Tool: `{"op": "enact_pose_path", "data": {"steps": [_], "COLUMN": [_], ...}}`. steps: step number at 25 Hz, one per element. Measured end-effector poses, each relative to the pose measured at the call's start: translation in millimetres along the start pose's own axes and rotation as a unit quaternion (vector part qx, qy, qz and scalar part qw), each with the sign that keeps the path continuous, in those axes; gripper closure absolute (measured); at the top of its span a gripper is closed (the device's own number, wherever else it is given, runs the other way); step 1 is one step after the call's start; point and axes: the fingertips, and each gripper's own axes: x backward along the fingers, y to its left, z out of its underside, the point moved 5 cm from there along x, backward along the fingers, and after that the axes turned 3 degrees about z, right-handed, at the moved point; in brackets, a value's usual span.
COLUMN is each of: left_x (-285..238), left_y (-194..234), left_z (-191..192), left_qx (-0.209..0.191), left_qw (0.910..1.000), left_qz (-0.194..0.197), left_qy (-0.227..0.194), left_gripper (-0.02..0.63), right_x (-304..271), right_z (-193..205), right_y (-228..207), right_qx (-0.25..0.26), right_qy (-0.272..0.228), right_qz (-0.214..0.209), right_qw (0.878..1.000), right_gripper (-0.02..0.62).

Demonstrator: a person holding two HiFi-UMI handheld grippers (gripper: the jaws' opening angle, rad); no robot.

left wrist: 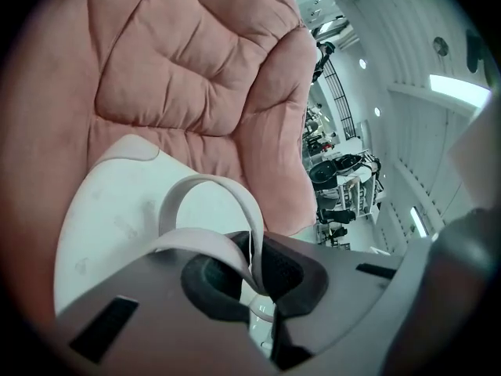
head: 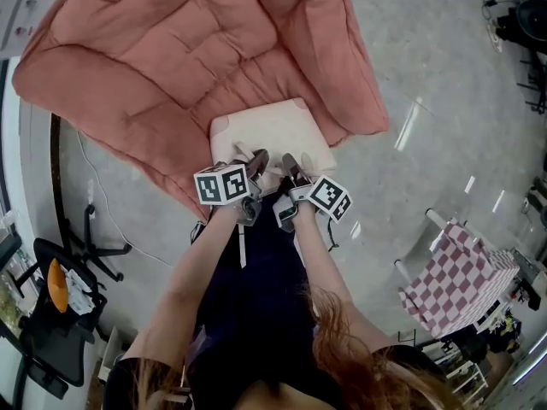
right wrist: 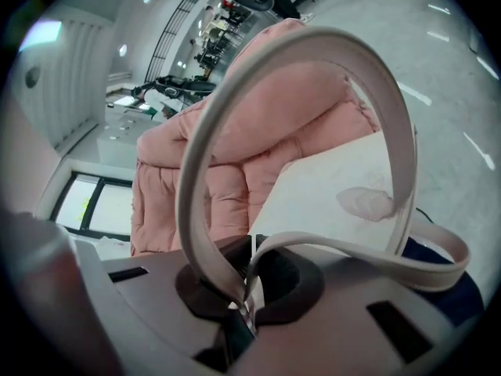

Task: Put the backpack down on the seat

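A cream backpack [head: 273, 131] rests on the front edge of the pink quilted seat [head: 171, 49]. My left gripper [head: 256, 162] and right gripper [head: 289, 165] hover side by side at its near end, each shut on a pale strap. In the left gripper view a strap loop [left wrist: 211, 190] runs from the backpack [left wrist: 117, 210] into the closed left gripper [left wrist: 254, 276], with the seat [left wrist: 188, 69] behind. In the right gripper view a wide strap loop [right wrist: 235, 92] arches up from the closed right gripper [right wrist: 246, 288] over the backpack [right wrist: 337, 178] and the seat [right wrist: 203, 163].
The seat stands on a grey concrete floor. A black office chair [head: 51, 314] is at the lower left, with a thin cable [head: 111, 220] on the floor near it. A red-and-white checkered cloth [head: 457, 276] covers a stand at the right. Dark equipment [head: 521, 24] sits at the top right.
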Motion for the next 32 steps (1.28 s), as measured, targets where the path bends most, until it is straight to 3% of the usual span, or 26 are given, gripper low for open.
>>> {"op": "enact_pose_path", "data": {"steps": [11,13,14,15,16,17,24,32], "left_x": [12,16,17,19,20,21,49,85], "left_y": [-8,-9,-10,-11,-12,-14,-17,-31], "left_z": [-7,-6,-5,-3,-1,0,4,8], "left_qx": [0.013,0.014,0.019,0.029,0.042,0.055,0.077,0.073], "left_qw": [0.9994,0.9995,0.9994,0.9992,0.9987,0.9980,0.9962,0.9952], "left_qz": [0.027,0.022,0.018,0.017,0.021,0.025,0.037,0.061], "left_qy": [-0.019,-0.020,-0.021,-0.022,-0.021,-0.018,-0.017,-0.022], "left_gripper": [0.586,0.586,0.584,0.552,0.398,0.339,0.325,0.325], "right_x": [12,14,16,18,20,23,45,77], "right_z": [2,3,4,4,4,4,4,17], "right_y": [7,11,12,14,15,17,20,35], "right_qx": [-0.037,-0.041,-0.044,-0.044,-0.042,-0.040,-0.091,-0.081], "right_qy": [-0.041,-0.041,-0.041,-0.042,-0.046,-0.051,-0.091,-0.110], "right_qz": [-0.030,-0.038,-0.041,-0.041,-0.041,-0.039,-0.040,-0.055], "right_qw": [0.998,0.998,0.997,0.997,0.997,0.997,0.991,0.989], "right_gripper": [0.550,0.369,0.351,0.342,0.336,0.331,0.325,0.325]}}
